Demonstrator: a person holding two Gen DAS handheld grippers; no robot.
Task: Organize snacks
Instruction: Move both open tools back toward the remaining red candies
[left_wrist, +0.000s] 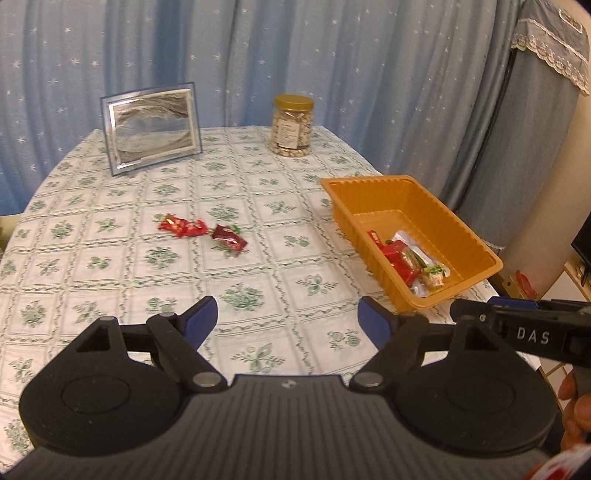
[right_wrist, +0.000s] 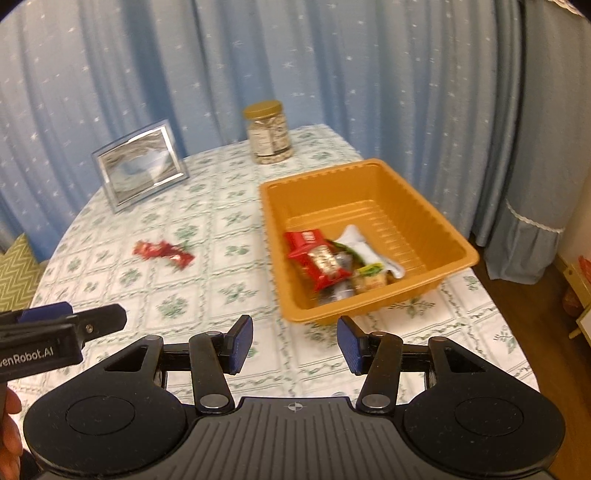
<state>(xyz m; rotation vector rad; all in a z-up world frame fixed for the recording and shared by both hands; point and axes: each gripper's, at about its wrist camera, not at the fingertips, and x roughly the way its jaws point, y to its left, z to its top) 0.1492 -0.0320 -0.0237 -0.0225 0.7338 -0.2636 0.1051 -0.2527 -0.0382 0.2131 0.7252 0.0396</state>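
Observation:
An orange tray (left_wrist: 461, 229) (right_wrist: 424, 206) sits on the table's right side and holds several wrapped snacks (left_wrist: 406, 262) (right_wrist: 328, 262). Two red snack packets lie loose on the tablecloth: one (left_wrist: 181, 226) to the left, one (left_wrist: 229, 238) beside it; in the right wrist view they show as a blurred red pair (right_wrist: 162, 253). My left gripper (left_wrist: 286, 317) is open and empty above the table, near of the packets. My right gripper (right_wrist: 295, 341) is open and empty just in front of the tray's near wall.
A jar of nuts (left_wrist: 291, 127) (right_wrist: 267, 133) with a gold lid stands at the table's far edge. A framed picture (left_wrist: 151, 129) (right_wrist: 138, 164) stands at the back left. Blue curtains hang behind. The table edge drops off right of the tray.

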